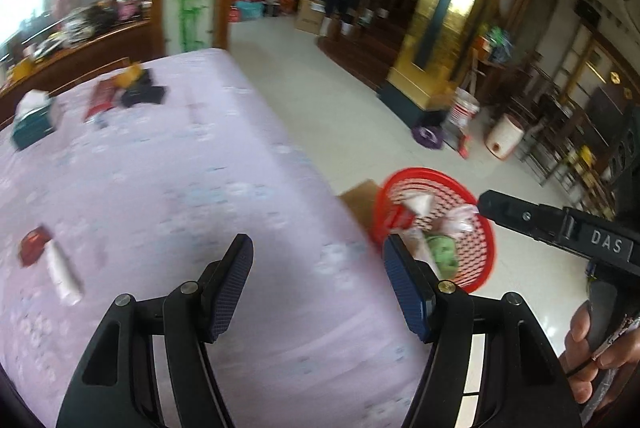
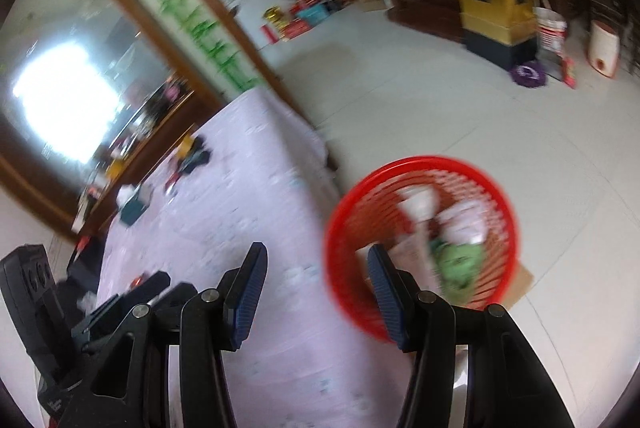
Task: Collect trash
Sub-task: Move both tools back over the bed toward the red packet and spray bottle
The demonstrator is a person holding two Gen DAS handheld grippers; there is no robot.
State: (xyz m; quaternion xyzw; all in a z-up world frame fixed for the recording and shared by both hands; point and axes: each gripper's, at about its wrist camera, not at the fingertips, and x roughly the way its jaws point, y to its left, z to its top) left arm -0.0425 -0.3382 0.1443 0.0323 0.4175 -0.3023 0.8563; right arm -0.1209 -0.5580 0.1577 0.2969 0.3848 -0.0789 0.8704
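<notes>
- Jaws of left gripper point(image 1: 318, 290) and right gripper point(image 2: 316, 298): wide, holding nothing.
- Red basket point(image 2: 420, 164), beside the table point(image 1: 180, 188) on the floor, holds collected wrappers.
- Red packet point(image 1: 34, 248) and white tube point(image 1: 62, 274) lie uncollected on the table.

Pale lilac bench cloth point(image 1: 180, 188) with faint white-blue print; red mesh basket point(image 2: 505, 212); green wrapper point(image 2: 460, 260) inside; blue ribbed gripper pads point(image 1: 406, 292).

Right of your left gripper point(image 1: 318, 278): red mesh basket point(image 1: 478, 224) holding wrappers, possibly crumpled tissue; white tube point(image 1: 62, 272) lies left.
</notes>
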